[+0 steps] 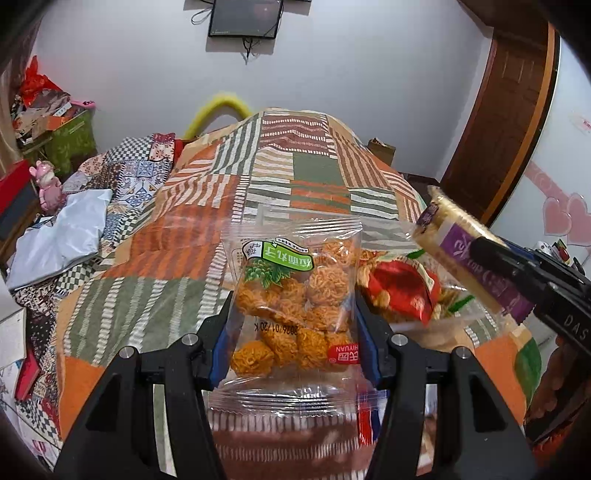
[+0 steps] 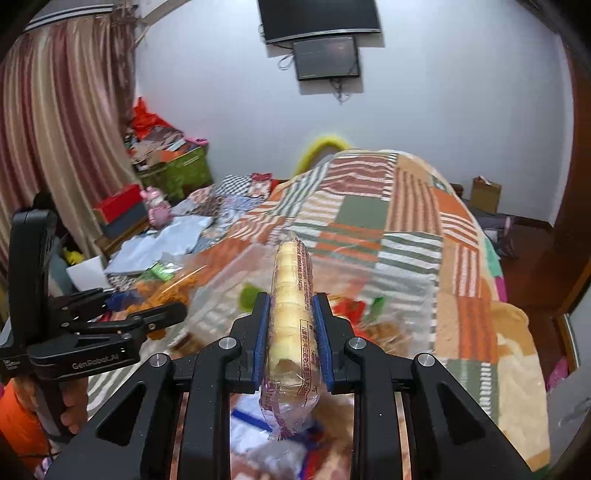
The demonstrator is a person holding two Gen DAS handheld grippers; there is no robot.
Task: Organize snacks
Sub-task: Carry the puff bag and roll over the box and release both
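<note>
In the left wrist view my left gripper [image 1: 293, 314] is shut on a clear bag of orange noodle balls [image 1: 295, 291] with a green label, held above the bed. To its right, my right gripper [image 1: 480, 254] grips a sleeve of round biscuits [image 1: 454, 236] with a purple label. The right wrist view shows that biscuit sleeve [image 2: 291, 295] pinched between the blue pads of my right gripper [image 2: 291, 299], pointing away from the camera. At the left of that view, the left gripper [image 2: 147, 301] holds the orange snack bag [image 2: 166, 291]. A red snack packet [image 1: 399, 288] lies in clear plastic on the bed.
A patchwork blanket [image 1: 295, 170] covers the bed. A white plastic bag [image 1: 62, 236] and a pink toy [image 1: 48, 184] lie at its left side, near a green box [image 1: 70, 140] full of clutter. A wooden door [image 1: 509, 122] stands at the right, and a screen [image 1: 243, 16] hangs on the wall.
</note>
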